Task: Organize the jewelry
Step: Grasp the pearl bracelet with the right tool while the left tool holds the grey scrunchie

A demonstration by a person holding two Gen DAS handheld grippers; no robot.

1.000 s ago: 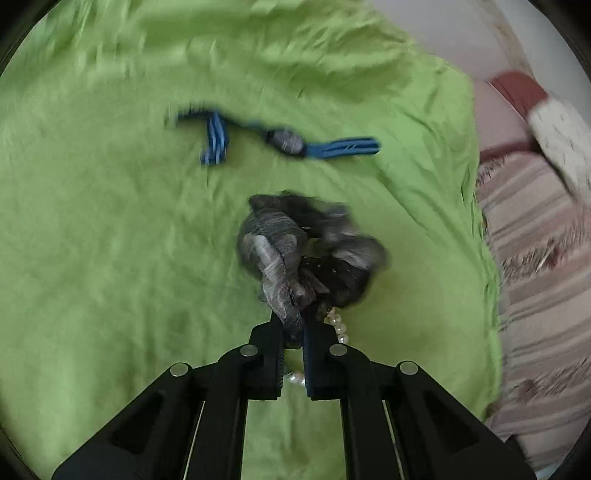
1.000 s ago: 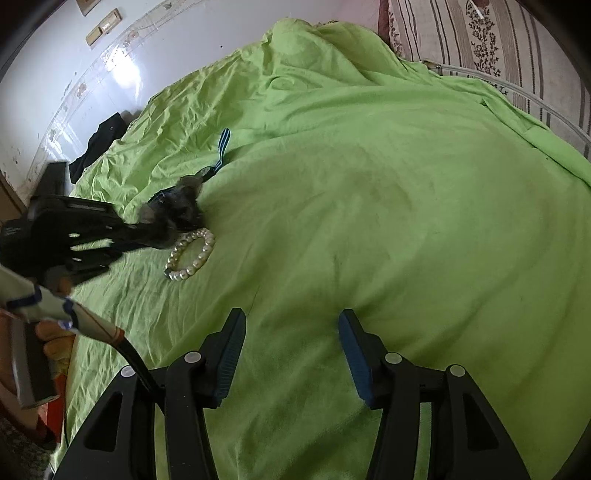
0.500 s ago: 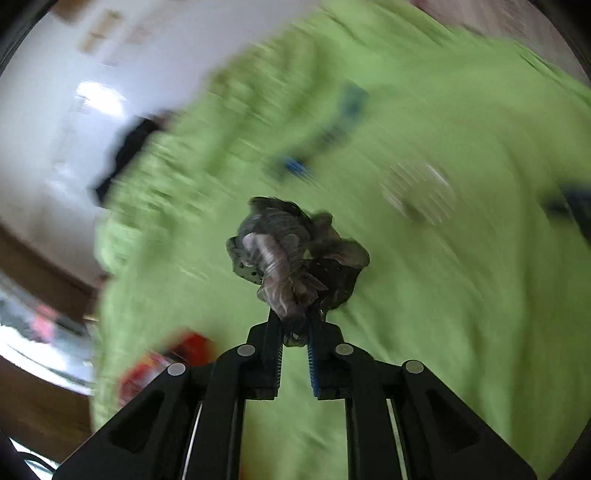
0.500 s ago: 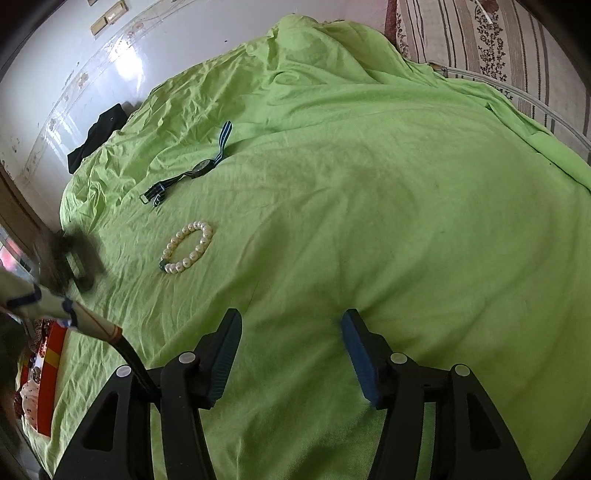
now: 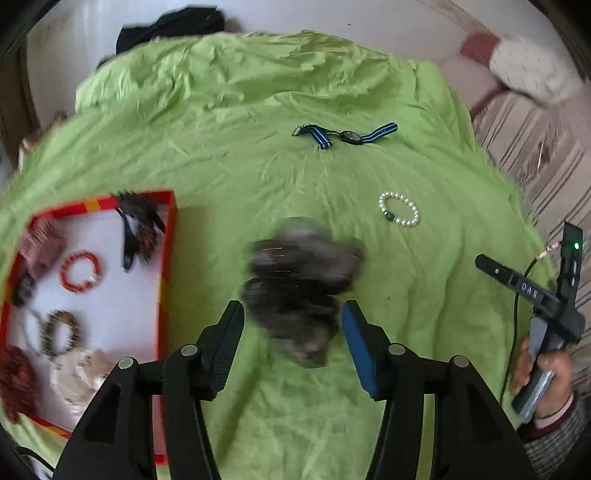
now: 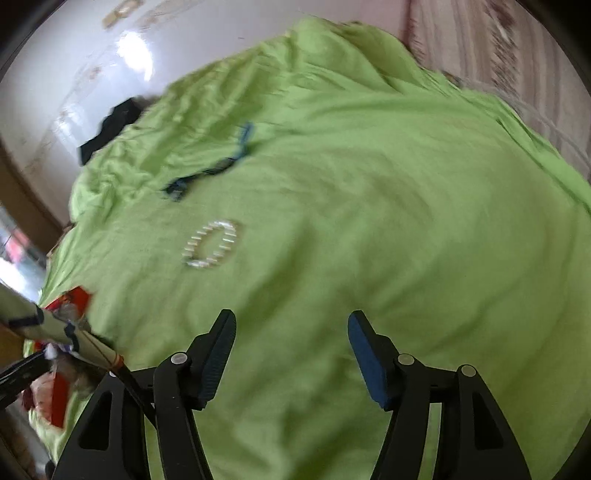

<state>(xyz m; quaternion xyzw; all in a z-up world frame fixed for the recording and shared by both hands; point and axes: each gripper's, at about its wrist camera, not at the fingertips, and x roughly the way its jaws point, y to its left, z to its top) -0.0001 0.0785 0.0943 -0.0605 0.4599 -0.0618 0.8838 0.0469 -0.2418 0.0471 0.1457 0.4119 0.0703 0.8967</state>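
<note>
My left gripper [image 5: 293, 332] is open. A blurred grey-black scrunchie [image 5: 299, 291] sits just ahead of and between its fingers, free of them, over the green sheet [image 5: 236, 155]. A red-rimmed white box [image 5: 168, 236] at the left holds several bracelets and hair pieces. A white pearl bracelet [image 5: 399, 209] and a blue striped watch [image 5: 345, 136] lie on the sheet beyond. My right gripper [image 6: 291, 350] is open and empty above the sheet, with the pearl bracelet [image 6: 210, 243] and watch [image 6: 218, 162] ahead to its left.
The person's hand with the right gripper handle [image 5: 543, 321] is at the right edge of the left wrist view. A dark garment [image 5: 166, 29] lies at the sheet's far edge. Striped bedding [image 5: 535, 147] lies to the right.
My left gripper swung over beside the red box and opened, letting go of the grey scrunchie. My right gripper shifted a little and stayed open.
</note>
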